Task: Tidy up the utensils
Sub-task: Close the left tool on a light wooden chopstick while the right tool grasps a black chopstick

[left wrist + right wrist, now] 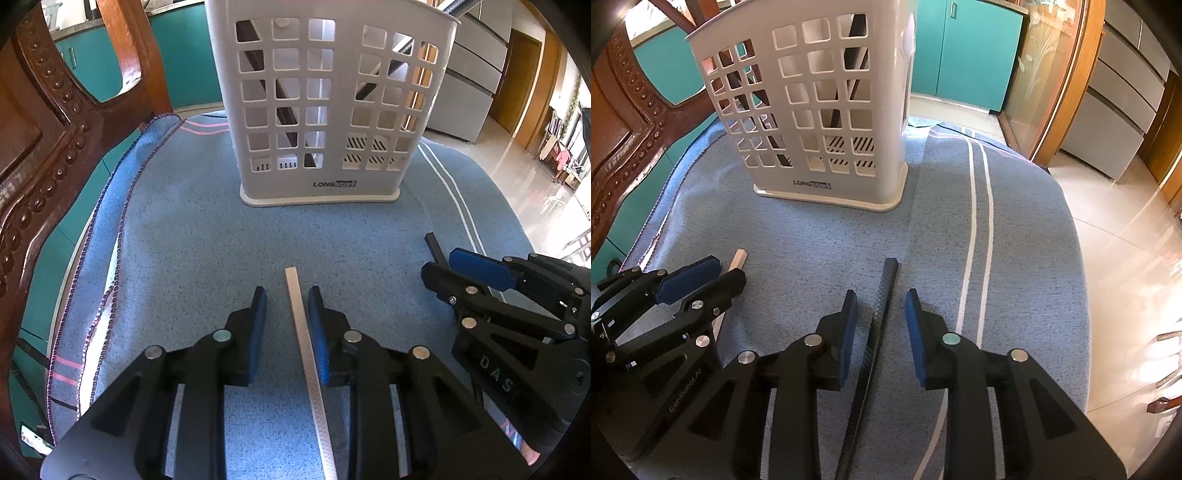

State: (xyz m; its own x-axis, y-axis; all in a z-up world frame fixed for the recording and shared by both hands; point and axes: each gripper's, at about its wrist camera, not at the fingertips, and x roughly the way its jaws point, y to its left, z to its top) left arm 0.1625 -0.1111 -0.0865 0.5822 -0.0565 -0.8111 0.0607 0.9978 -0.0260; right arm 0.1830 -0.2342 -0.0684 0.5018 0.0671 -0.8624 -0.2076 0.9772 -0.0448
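Observation:
A white perforated utensil holder [325, 107] stands upright on the blue cloth; it also shows in the right wrist view [820, 110], with dark chopsticks inside. My left gripper [287, 295] is open, its pads on either side of a white chopstick [306, 350] that lies on the cloth, close to the right pad. My right gripper [881, 299] is open, astride a black chopstick [879, 314] lying on the cloth. The right gripper shows in the left wrist view [443, 262], and the left gripper in the right wrist view [713, 271].
The blue cloth [184, 229] with white stripes [979, 221] covers a rounded table. A carved wooden chair back [48, 122] stands at the left. Teal cabinets [964, 51] are behind, and a shiny tiled floor [1126, 240] lies past the right edge.

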